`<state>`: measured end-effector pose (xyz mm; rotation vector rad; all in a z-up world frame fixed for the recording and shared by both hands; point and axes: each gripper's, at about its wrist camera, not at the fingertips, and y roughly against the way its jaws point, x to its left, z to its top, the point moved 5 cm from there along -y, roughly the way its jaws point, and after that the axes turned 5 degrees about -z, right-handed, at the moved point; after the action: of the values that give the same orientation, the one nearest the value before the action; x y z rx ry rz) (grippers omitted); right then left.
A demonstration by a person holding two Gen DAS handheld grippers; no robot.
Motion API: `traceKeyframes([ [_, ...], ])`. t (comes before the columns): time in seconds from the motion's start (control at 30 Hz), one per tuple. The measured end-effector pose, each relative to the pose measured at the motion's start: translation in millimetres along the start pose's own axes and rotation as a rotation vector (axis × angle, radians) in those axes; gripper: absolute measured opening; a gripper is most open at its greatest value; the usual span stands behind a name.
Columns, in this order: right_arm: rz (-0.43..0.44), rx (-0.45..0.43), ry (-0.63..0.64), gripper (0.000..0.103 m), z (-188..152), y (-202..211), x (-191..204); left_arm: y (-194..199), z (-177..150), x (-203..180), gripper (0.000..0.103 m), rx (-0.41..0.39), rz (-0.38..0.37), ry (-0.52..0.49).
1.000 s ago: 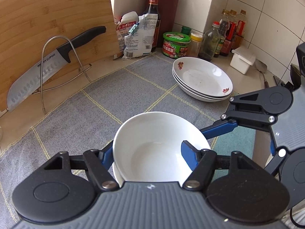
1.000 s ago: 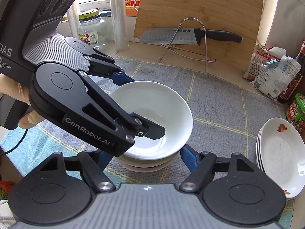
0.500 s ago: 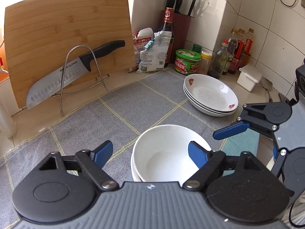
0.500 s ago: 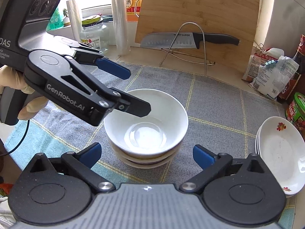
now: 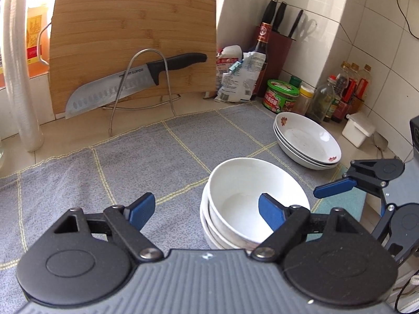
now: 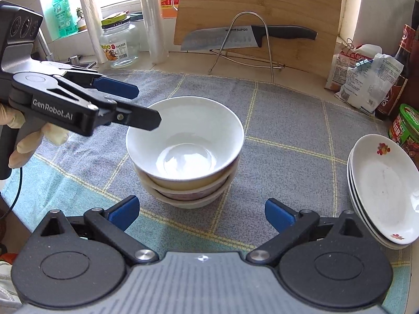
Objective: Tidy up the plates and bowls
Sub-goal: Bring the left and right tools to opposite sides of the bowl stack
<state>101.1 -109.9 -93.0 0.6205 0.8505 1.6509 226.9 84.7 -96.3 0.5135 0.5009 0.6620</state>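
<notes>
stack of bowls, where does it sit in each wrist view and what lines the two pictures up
Left wrist: the stack of bowls sits lower right of centre, partly behind that gripper's right finger.
Right wrist: the stack sits at centre, beyond the open fingers.
Shared landmark: the knife on its wire stand against the cutting board, behind the bowls in both.

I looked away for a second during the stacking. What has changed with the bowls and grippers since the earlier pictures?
Both grippers let go of the top bowl: the left gripper and right gripper jaws have just been opening and now stand clear of it. The left gripper drew back off the bowl stack. The plates, knife and cloth stayed put.
</notes>
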Motion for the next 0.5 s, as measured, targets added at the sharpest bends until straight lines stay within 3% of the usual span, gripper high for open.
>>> traceKeyframes([
  [0.23, 0.008, 0.022, 0.002, 0.103, -14, -22, -14, 20, -23, 1, 0.094, -0.006, 0.011, 0.012],
  [0.5, 0.034, 0.082, 0.058, 0.103, -23, -57, -27, 2, -67, -9, 0.097, 0.099, 0.062, -0.011],
])
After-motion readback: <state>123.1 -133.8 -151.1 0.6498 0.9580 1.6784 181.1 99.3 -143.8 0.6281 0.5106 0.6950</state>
